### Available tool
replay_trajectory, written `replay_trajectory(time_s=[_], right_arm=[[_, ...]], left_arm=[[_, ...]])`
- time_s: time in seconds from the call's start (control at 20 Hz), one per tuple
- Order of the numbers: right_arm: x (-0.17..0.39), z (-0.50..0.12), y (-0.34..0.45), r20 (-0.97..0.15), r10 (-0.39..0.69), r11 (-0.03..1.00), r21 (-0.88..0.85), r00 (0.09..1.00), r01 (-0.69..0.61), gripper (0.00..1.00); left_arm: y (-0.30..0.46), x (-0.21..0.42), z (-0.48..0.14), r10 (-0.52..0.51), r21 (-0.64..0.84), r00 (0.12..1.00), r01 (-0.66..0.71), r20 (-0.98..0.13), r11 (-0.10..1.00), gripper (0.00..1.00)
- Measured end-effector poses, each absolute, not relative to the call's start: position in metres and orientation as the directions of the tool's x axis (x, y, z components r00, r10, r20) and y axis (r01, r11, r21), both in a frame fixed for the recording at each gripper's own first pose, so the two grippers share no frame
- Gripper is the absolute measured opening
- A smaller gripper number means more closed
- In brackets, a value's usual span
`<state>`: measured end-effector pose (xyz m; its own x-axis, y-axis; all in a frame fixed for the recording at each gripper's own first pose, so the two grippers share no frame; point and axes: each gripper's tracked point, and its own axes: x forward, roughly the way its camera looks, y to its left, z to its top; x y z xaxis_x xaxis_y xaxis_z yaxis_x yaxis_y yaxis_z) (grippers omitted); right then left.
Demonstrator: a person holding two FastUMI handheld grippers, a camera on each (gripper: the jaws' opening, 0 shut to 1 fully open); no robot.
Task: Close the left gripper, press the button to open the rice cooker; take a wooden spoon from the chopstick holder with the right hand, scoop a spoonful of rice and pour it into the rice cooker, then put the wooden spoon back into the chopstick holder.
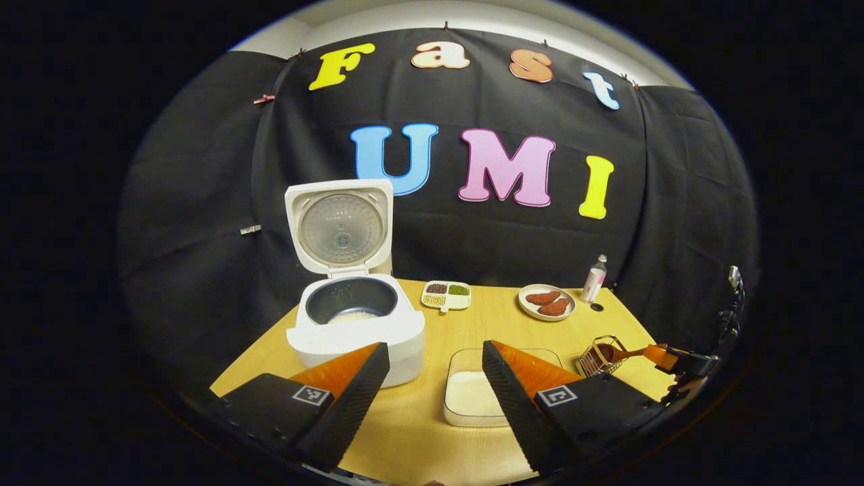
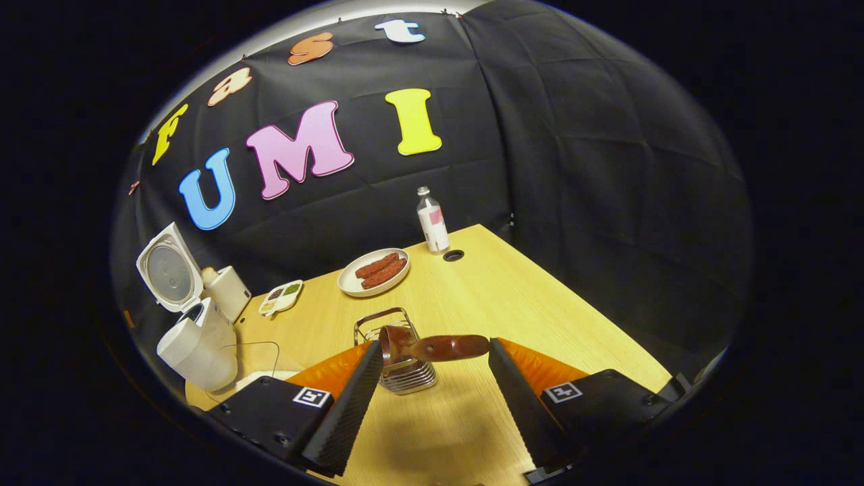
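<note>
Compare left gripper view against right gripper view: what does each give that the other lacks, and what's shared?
Left gripper view: inside the white rice cooker, its dark inner pot holding a little white rice; the clear square tray of rice in full; the right gripper from outside, by the brown wooden spoon.
Right gripper view: a beige box behind the cooker; the spoon lying across the wire chopstick holder, handle between open jaws.
Both: cooker lid up, round plate of reddish pieces, small bottle, divided bean dish.
</note>
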<state>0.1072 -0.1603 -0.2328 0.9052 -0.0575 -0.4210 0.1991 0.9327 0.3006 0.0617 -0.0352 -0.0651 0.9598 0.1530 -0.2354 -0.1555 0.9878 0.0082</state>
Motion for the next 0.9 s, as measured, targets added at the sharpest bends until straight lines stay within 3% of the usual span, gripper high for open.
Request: replay_trajectory(time_s=[0.5, 0.55, 0.6, 0.7, 0.85, 0.9], right_arm=[[0.165, -0.256, -0.155, -0.408, 0.009, 0.894, 0.413, 0.913, 0.176, 0.95], [0.169, -0.257, -0.155, -0.411, 0.007, 0.886, 0.425, 0.911, 0.185, 0.91], [0.171, -0.258, -0.155, -0.413, 0.011, 0.879, 0.438, 0.911, 0.188, 0.7], [0.178, -0.258, -0.155, -0.415, 0.018, 0.866, 0.46, 0.909, 0.193, 0.53], [0.191, -0.248, -0.156, -0.402, 0.033, 0.86, 0.478, 0.915, 0.179, 0.51], [0.194, -0.245, -0.154, -0.395, 0.043, 0.862, 0.479, 0.918, 0.166, 0.59]], left_arm=[[-0.078, 0.079, -0.088, 0.154, 0.031, 0.938, -0.152, -0.311, 0.988, 0.96], [-0.079, 0.08, -0.089, 0.157, 0.039, 0.935, -0.152, -0.318, 0.988, 0.95], [-0.08, 0.082, -0.09, 0.153, 0.04, 0.935, -0.148, -0.32, 0.988, 0.96], [-0.081, 0.085, -0.091, 0.154, 0.029, 0.934, -0.153, -0.323, 0.988, 0.96], [-0.08, 0.088, -0.1, 0.161, -0.019, 0.928, -0.177, -0.336, 0.984, 0.96], [-0.079, 0.089, -0.102, 0.166, -0.037, 0.926, -0.189, -0.338, 0.981, 0.96]])
